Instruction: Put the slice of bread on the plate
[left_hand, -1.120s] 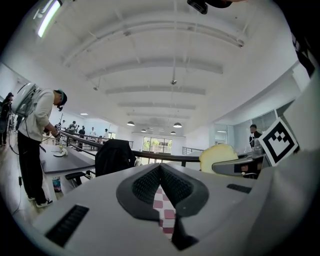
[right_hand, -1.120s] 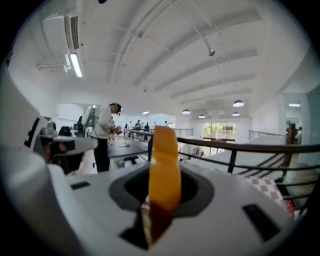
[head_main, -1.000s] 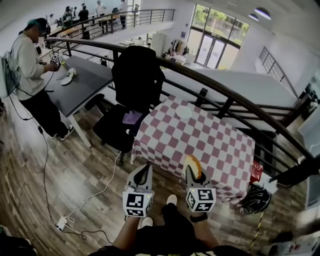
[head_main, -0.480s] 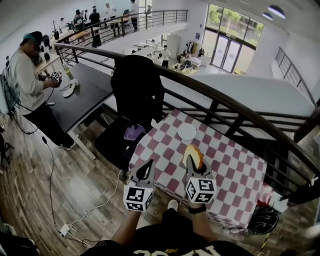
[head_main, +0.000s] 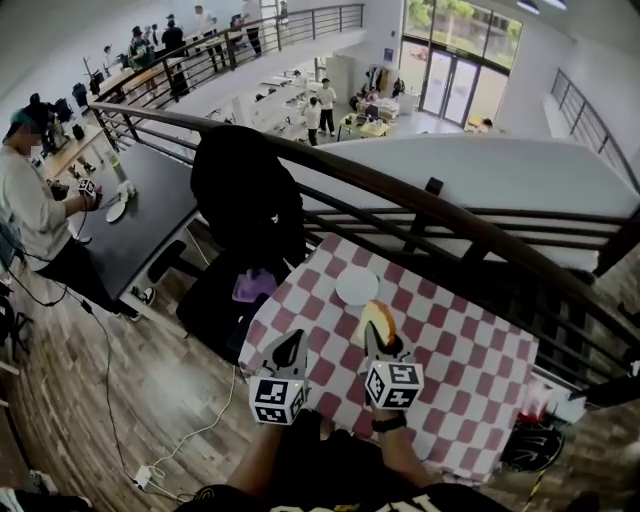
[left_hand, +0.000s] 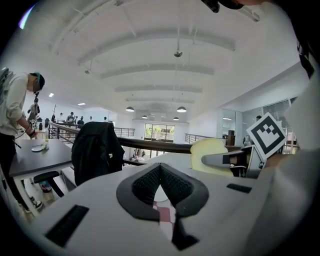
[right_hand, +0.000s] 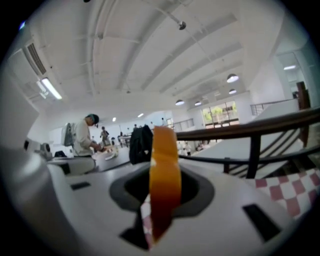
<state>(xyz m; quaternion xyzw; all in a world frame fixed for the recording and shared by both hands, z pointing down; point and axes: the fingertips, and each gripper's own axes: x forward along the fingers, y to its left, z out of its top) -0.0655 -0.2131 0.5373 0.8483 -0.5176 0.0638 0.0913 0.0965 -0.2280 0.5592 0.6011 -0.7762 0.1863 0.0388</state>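
My right gripper (head_main: 377, 338) is shut on a slice of bread (head_main: 378, 318), which it holds upright above the near part of the red-and-white checked table (head_main: 450, 340). In the right gripper view the slice (right_hand: 165, 175) shows edge-on, its orange crust between the jaws. A small white plate (head_main: 357, 286) lies on the cloth just beyond the bread. My left gripper (head_main: 294, 340) hovers beside the right one at the table's near left edge, shut and empty. The left gripper view shows the bread (left_hand: 210, 150) at its right and a sliver of the plate (left_hand: 160, 193) beyond the jaws.
A black chair draped with a dark jacket (head_main: 245, 190) stands at the table's left, with a purple thing (head_main: 255, 286) on its seat. A dark railing (head_main: 450, 215) runs behind the table. A person (head_main: 30, 210) works at a grey table (head_main: 140, 225) far left. A bag (head_main: 530, 445) lies on the floor.
Both grippers have come forward from above the floor to above the table's near edge. The bread is now much closer to the plate, and the right gripper's hold on it is unchanged.
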